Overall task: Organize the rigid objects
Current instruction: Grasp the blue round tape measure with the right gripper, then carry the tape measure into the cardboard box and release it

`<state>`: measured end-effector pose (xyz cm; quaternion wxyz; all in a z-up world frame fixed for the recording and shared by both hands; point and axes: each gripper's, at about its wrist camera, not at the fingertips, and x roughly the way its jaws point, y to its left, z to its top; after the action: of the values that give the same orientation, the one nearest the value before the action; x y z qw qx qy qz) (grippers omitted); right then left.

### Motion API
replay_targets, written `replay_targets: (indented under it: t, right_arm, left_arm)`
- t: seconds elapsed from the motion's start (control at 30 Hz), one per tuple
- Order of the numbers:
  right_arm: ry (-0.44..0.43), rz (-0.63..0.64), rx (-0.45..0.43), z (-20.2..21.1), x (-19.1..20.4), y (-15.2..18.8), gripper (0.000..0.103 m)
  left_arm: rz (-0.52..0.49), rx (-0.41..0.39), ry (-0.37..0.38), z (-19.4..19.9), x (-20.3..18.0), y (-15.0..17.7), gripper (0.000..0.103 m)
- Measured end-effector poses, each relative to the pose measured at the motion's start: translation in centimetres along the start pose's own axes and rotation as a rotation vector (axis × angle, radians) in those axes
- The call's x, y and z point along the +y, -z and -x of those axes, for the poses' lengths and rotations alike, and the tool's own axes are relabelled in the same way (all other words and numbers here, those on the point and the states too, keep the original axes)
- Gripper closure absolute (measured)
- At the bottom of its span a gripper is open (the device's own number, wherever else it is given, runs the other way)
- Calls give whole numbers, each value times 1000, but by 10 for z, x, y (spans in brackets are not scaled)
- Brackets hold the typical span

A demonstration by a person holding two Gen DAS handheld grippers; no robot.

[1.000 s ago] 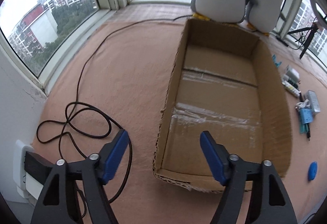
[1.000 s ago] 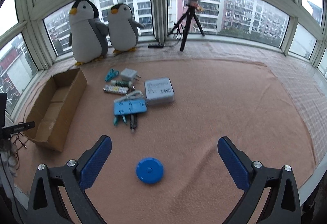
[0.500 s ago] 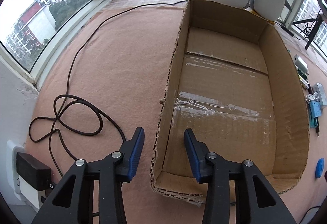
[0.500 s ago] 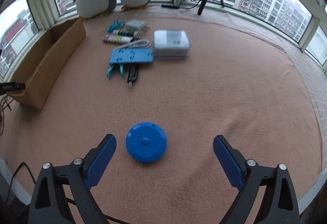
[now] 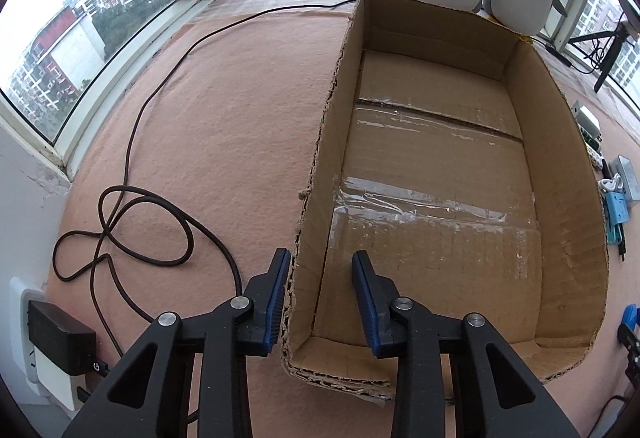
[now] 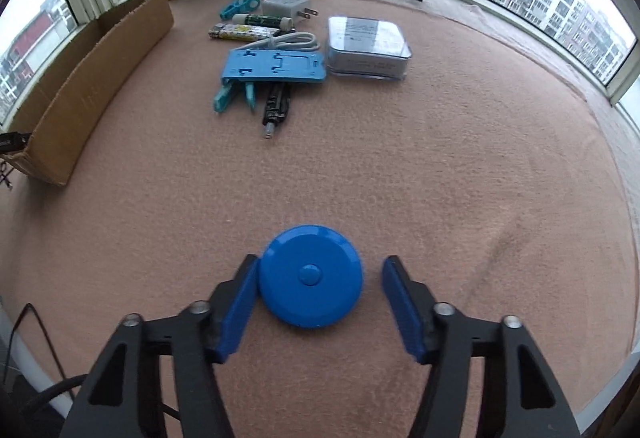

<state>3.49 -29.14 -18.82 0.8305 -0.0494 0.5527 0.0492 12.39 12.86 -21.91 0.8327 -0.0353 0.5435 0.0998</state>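
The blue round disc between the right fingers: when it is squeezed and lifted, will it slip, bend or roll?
The blue round disc looks like rigid, glossy plastic, so it probably will not bend. Its curved, smooth rim could slip from the closing fingers if they meet it off-centre. Lying flat on the carpet, it seems unlikely to roll unless dropped on edge.

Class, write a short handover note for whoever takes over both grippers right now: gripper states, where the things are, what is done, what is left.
Left gripper: shut on the cardboard box, straddling its left wall near the front corner.
Right gripper: closing around the blue round case; the left pad is at its edge, the right pad not yet touching.
The other items (blue holder, clear-lidded box, charger, tubes, cable) lie in a cluster on the carpet beside the box.
Done: nothing in the box.
Left: grip the case, put it in the box, then the rest.
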Motion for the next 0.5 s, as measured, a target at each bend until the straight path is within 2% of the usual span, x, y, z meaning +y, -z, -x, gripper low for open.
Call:
replay_targets:
  t: [0.07, 0.5]
  right_arm:
    - [-11, 3, 1, 1, 2, -1, 57]
    - [-17, -10, -7, -1, 2, -4, 57]
  left_arm:
    - [-3, -2, -1, 0, -1, 0, 69]
    - [-8, -13, 2, 2, -3, 3, 71]
